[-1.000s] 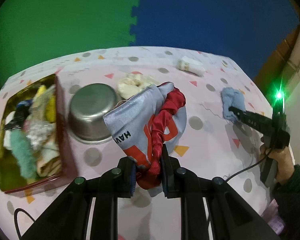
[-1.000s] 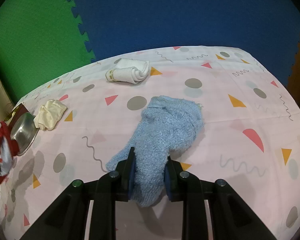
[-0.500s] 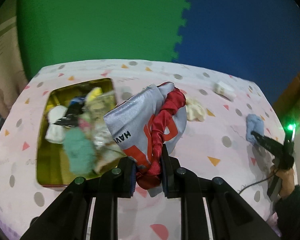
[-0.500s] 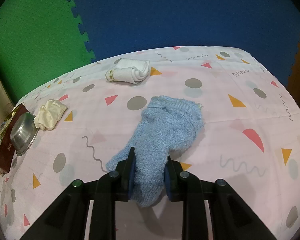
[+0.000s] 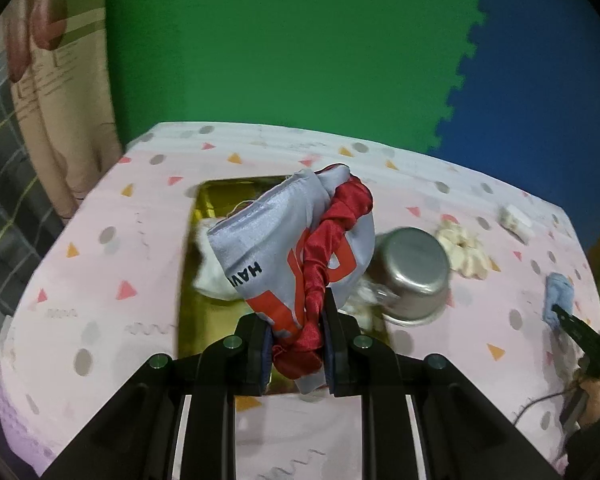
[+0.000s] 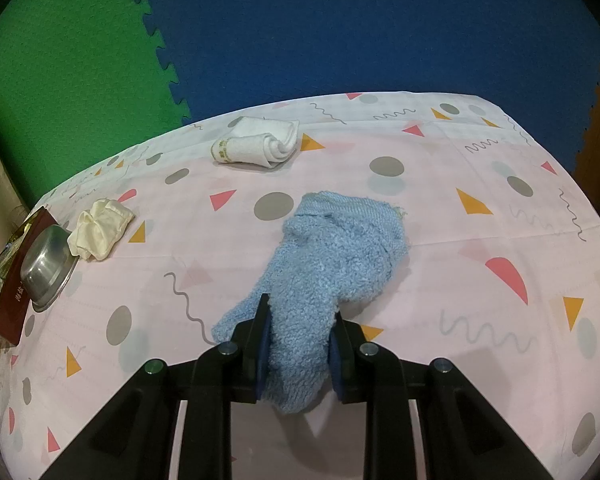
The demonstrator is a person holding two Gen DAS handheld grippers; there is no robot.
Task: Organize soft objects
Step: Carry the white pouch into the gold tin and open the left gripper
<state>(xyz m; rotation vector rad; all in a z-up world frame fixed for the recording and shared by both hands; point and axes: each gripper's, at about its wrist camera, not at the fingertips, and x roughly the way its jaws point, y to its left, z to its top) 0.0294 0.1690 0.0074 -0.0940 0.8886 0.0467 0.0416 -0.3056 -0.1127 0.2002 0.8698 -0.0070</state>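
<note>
While left hand-held gripper (image 5: 296,344) clamps pouch (image 5: 292,256) | right hand-held gripper (image 6: 298,354) pinches sock (image 6: 328,264)

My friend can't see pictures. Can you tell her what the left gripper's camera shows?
The left gripper is pinching a grey, orange and red cloth bag above a gold tin on a pink spotted table. A steel bowl sits to its right.

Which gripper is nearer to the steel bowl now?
Left. The left gripper holds a cloth bag just beside the steel bowl; the right gripper is far across the table, on the blue sock.
</note>
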